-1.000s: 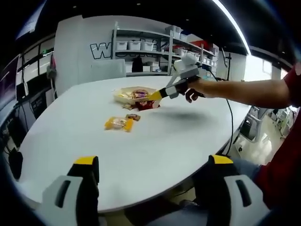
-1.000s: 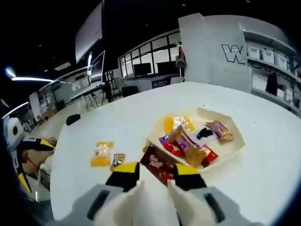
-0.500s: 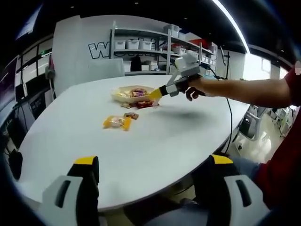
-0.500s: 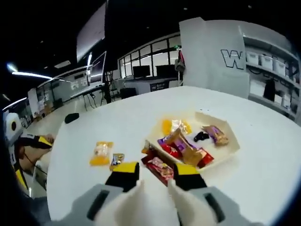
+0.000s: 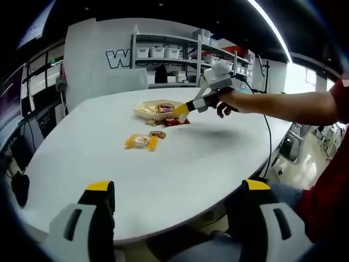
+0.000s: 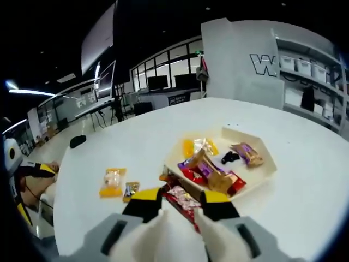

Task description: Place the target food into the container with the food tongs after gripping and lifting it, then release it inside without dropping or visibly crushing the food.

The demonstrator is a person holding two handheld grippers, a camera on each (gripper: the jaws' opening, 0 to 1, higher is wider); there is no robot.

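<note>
In the right gripper view, the right tool (image 6: 175, 200) rises from the bottom centre, its yellow-tipped jaws set a little apart with a red wrapped snack (image 6: 182, 200) lying between them on the white tabletop (image 6: 305, 180). Whether the jaws actually press on the snack cannot be told from here. Just above and right of the tips sits the shallow cream container (image 6: 262, 176), already holding several wrapped snacks: yellow ones at its upper left, a purple-and-gold bar across the middle, a small dark piece, and a brown-purple one near the far corner. At centre left of the frame, well apart from the container, lie a yellow packet (image 6: 112, 182) and, just beside it, a small dark wrapped candy (image 6: 130, 189).

In the left gripper view, the left tool (image 5: 173, 192) shows at the bottom with its jaws wide apart and nothing between them, held above the near edge of the tabletop. In the upper middle, a person's hand (image 5: 224, 103) holds the right tool, its tips down at the container (image 5: 143, 113).
</note>
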